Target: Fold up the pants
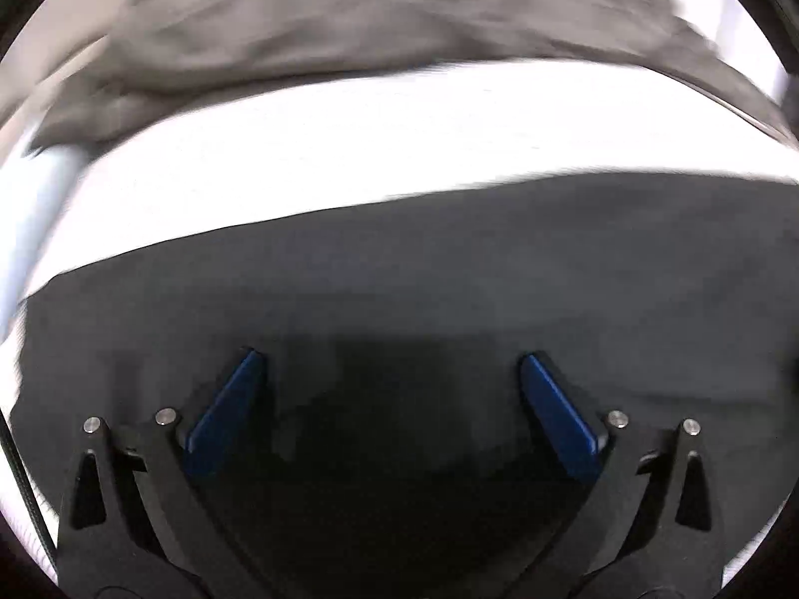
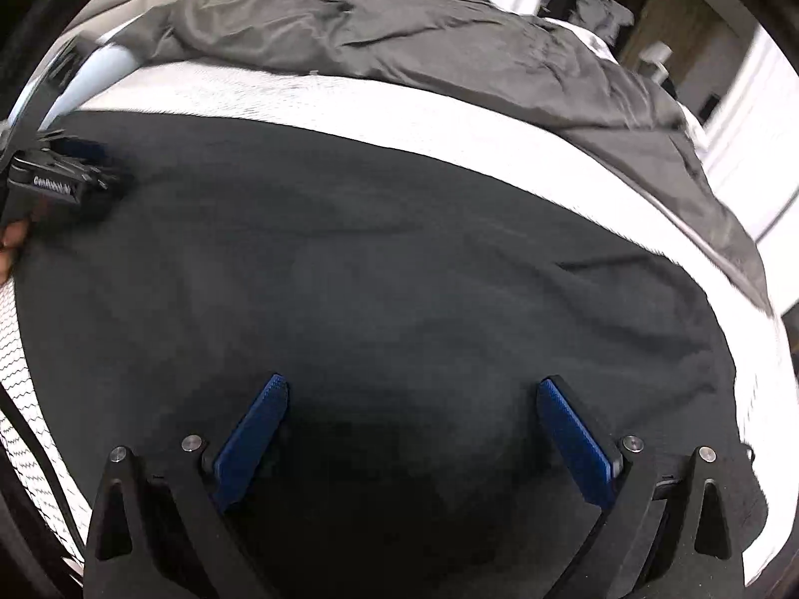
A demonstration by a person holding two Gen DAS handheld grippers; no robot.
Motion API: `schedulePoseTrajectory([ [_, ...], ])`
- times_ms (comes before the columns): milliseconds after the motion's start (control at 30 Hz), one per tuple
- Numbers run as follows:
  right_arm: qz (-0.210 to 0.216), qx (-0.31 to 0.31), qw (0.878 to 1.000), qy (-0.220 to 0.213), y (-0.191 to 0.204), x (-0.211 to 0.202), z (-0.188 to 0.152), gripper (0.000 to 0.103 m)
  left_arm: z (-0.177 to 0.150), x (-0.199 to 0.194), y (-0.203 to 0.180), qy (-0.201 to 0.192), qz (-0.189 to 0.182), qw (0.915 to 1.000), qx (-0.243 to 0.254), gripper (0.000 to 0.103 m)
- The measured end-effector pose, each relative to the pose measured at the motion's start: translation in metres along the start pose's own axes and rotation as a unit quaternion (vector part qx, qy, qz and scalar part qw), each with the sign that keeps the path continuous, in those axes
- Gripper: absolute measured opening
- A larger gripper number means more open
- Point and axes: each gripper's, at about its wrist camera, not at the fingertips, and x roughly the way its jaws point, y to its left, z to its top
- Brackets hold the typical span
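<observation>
Dark pants [image 2: 379,269] lie spread flat on a bed, on the white mattress [image 2: 449,135], filling the lower part of both wrist views. They look smoothed out and not yet folded over, probably laid this way so an edge can be picked up and carried across.

Left gripper [image 1: 394,364] hangs over the pants with its blue pads [image 1: 234,399] wide apart and only fabric below, nothing pinched. Right gripper [image 2: 412,389] is the same: pads spread, hovering above the dark cloth, holding nothing. In the right wrist view the left gripper also shows at the far left edge, near the pants' border, with a bit of the person's hand [image 2: 12,239] behind it. Both seem placed to take separate spots of the garment for a two-handed fold; that's my read.

Mattress cover is white with a fine wavy stitch pattern. A rumpled grey duvet [image 2: 399,25] is bunched at the far side, clear of the pants. Beyond it: white wall or curtains, a wooden piece of furniture [image 2: 664,25], details too small. Left wrist view is motion-blurred up top.
</observation>
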Motion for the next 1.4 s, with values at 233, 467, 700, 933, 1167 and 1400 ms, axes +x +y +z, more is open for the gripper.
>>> schedulePoseTrajectory([
  [233,0.020,0.047,0.999,0.009,-0.027,-0.002,-0.014,0.102,-0.013,-0.009,0.056,-0.005,-0.009,0.9946,-0.103,0.099],
  [467,0.028,0.096,0.995,-0.020,-0.057,-0.031,-0.022,0.102,-0.058,-0.078,0.091,-0.049,-0.061,0.9850,-0.154,0.099],
  [700,0.058,0.232,0.970,-0.038,-0.126,-0.048,-0.047,0.102,-0.133,-0.099,0.162,-0.060,-0.144,0.9305,-0.332,0.097],
  [933,0.053,0.307,0.947,-0.074,-0.179,-0.081,-0.084,0.102,-0.127,-0.083,0.160,-0.053,-0.114,0.9308,-0.343,0.096],
  [1167,0.134,0.480,0.859,-0.115,-0.252,-0.095,-0.167,0.100,-0.108,-0.112,0.129,-0.103,-0.106,0.9408,-0.305,0.096],
  [1400,0.193,0.510,0.833,-0.097,-0.265,-0.059,-0.165,0.084,-0.069,-0.103,0.038,-0.079,-0.175,0.9595,-0.207,0.096],
])
